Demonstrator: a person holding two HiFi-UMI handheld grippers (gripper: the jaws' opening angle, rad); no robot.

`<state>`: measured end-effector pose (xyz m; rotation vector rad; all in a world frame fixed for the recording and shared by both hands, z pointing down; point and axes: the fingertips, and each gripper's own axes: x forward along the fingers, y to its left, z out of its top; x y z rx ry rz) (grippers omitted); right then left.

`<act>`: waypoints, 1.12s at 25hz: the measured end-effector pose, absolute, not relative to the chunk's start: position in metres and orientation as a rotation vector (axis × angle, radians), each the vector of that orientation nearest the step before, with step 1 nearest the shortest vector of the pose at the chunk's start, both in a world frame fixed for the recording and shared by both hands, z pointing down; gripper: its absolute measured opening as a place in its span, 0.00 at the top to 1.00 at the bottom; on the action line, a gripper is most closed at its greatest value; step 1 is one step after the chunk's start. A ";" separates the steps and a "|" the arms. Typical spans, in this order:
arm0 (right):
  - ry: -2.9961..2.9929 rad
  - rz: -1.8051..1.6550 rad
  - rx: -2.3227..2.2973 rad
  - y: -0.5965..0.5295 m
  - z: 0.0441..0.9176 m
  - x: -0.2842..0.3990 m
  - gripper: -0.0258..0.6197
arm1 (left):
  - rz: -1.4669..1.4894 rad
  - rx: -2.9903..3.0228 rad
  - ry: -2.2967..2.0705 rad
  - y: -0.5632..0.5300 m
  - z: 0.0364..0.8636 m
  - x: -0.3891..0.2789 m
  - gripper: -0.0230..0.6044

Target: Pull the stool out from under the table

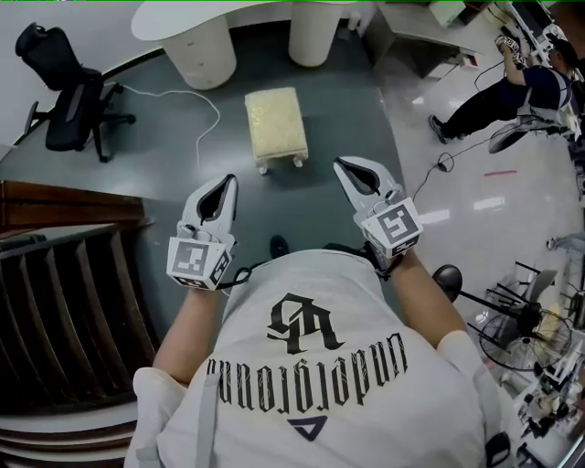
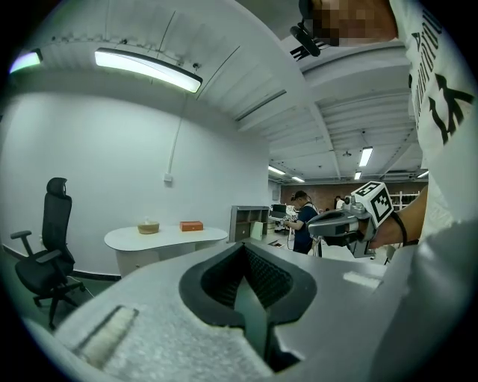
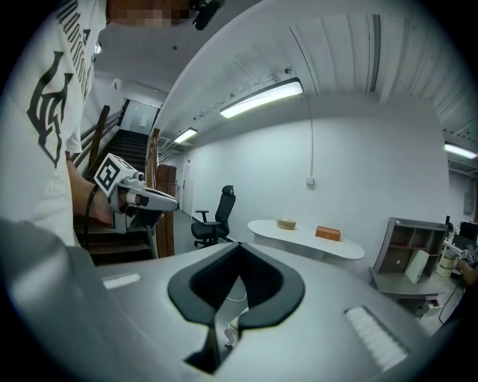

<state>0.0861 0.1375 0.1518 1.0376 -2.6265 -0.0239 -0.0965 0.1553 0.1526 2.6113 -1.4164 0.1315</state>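
A small stool (image 1: 274, 126) with a cream cushion and white legs stands on the dark green floor, out in the open a short way from the white table (image 1: 183, 14) and its two round pedestals. My left gripper (image 1: 227, 183) and right gripper (image 1: 340, 166) hover side by side on the near side of the stool, apart from it, both pointing towards it. Both are shut with nothing between the jaws. In the left gripper view the left gripper (image 2: 243, 248) has its pads closed together, and the right gripper (image 3: 240, 248) shows the same in its own view. The stool does not show in either gripper view.
A black office chair (image 1: 69, 91) stands at the far left, with a white cable (image 1: 196, 101) trailing over the floor beside it. Dark wooden stairs (image 1: 64, 302) lie at the near left. A person (image 1: 512, 87) sits at the far right, with cluttered gear (image 1: 526, 320) below.
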 end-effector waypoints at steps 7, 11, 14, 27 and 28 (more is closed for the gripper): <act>-2.675 -0.051 0.999 0.158 0.137 0.133 0.96 | 0.131 2.637 -1.436 0.172 0.129 -0.042 0.95; -2.705 -0.032 0.960 0.185 0.145 0.174 0.96 | 0.154 2.613 -1.508 0.192 0.125 -0.006 0.95; -2.722 -0.042 0.934 0.207 0.144 0.208 0.96 | 0.151 2.604 -1.537 0.212 0.122 0.027 0.95; -2.763 -0.014 0.819 0.310 0.157 0.336 0.96 | 0.134 2.521 -1.609 0.328 0.130 0.152 0.95; -2.764 -0.013 0.807 0.318 0.157 0.341 0.96 | 0.140 2.520 -1.608 0.337 0.130 0.157 0.95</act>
